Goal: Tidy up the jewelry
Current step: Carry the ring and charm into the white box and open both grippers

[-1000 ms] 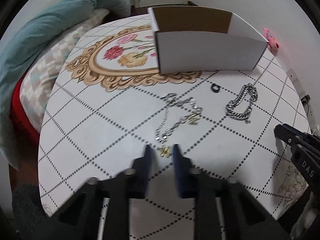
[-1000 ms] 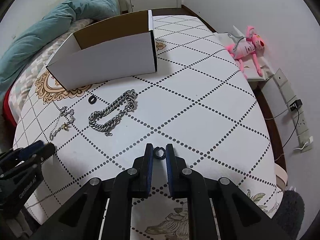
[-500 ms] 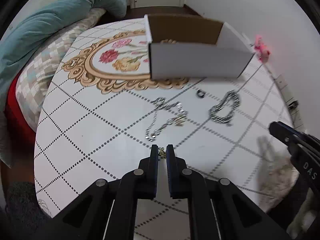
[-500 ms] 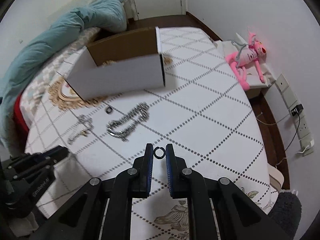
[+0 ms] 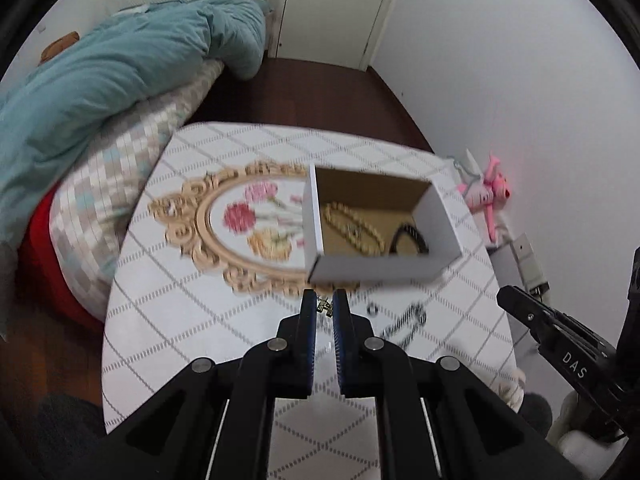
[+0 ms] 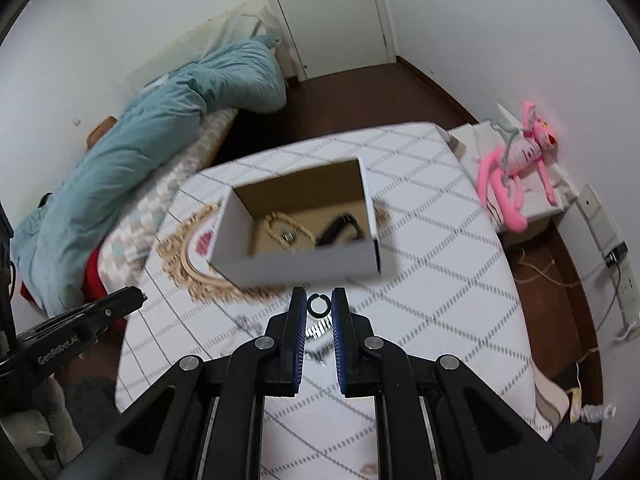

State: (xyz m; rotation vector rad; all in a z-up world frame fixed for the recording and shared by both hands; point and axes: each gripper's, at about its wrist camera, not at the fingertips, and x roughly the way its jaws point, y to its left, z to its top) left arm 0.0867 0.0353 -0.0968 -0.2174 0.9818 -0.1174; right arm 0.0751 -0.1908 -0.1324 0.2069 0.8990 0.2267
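Note:
My left gripper [image 5: 325,307] is shut on a small gold charm [image 5: 324,306] and holds it high above the table, just short of the white cardboard box [image 5: 376,270]. My right gripper [image 6: 319,305] is shut on a black ring [image 6: 319,304], also raised and near the box [image 6: 296,266]. Inside the box lie a gold bead necklace [image 5: 352,226] and a black bracelet [image 5: 410,236]. A silver chain bracelet [image 5: 406,320] and a small black ring [image 5: 373,309] lie on the table below. The silver bracelet shows partly between the right fingers [image 6: 318,330].
The table [image 5: 168,320] has a white dotted-diamond cloth with a gold floral frame [image 5: 224,232]. A bed with a teal duvet [image 5: 100,80] stands at the left. A pink plush toy [image 6: 516,160] lies on a side table at the right. The right gripper shows in the left view [image 5: 560,344].
Both grippers have risen well above the table with their pieces and now look down into the box. The left gripper closed on the gold charm and lifted it.

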